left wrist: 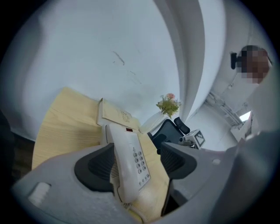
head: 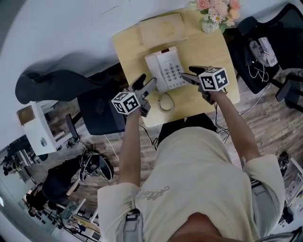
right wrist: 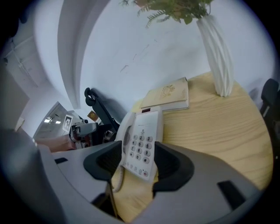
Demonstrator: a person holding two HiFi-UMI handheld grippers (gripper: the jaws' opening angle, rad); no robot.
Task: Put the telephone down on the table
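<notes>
Phone lies flat on the tabletop, centre-top of the head view, handset on its cradle. Keypad digits show. The print above them is too blurred to read, no brand legible. Book above the phone: cover emblem unreadable. Left tool released, jaws apart, at the phone's lower-left corner. Right tool also released, jaws wide, at its right edge. Both gripper views: phone's near end hidden behind tool body. Flowers cut off at top edge.
</notes>
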